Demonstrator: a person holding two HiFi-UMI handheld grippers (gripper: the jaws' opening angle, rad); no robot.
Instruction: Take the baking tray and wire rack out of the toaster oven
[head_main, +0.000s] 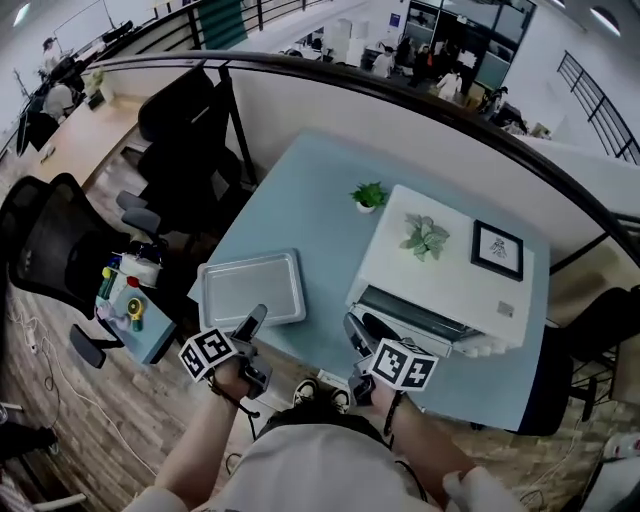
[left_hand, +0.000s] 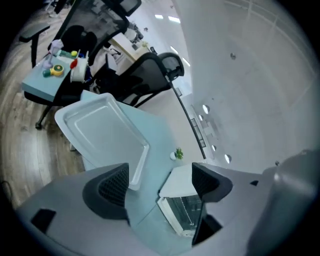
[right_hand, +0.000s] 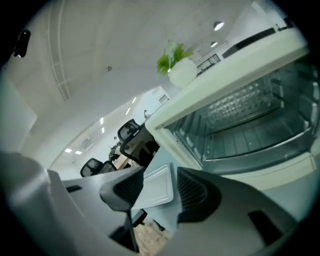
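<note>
The silver baking tray (head_main: 250, 288) lies flat on the light blue table (head_main: 300, 190), left of the white toaster oven (head_main: 450, 265). It also shows in the left gripper view, tray (left_hand: 100, 127). The oven's front stands open, and the wire rack (right_hand: 242, 105) sits inside on an upper level. My left gripper (head_main: 252, 325) hovers over the tray's near right corner, jaws wide open and empty (left_hand: 160, 182). Before the oven's mouth my right gripper (head_main: 358, 332) is raised, its jaws partly apart with nothing between them (right_hand: 159, 187).
A small potted plant (head_main: 369, 196) stands on the table behind the oven's left corner. A framed picture (head_main: 497, 248) and a leaf sprig lie on the oven's top. Black office chairs (head_main: 60, 240) and a low side table with toys (head_main: 130, 305) stand to the left.
</note>
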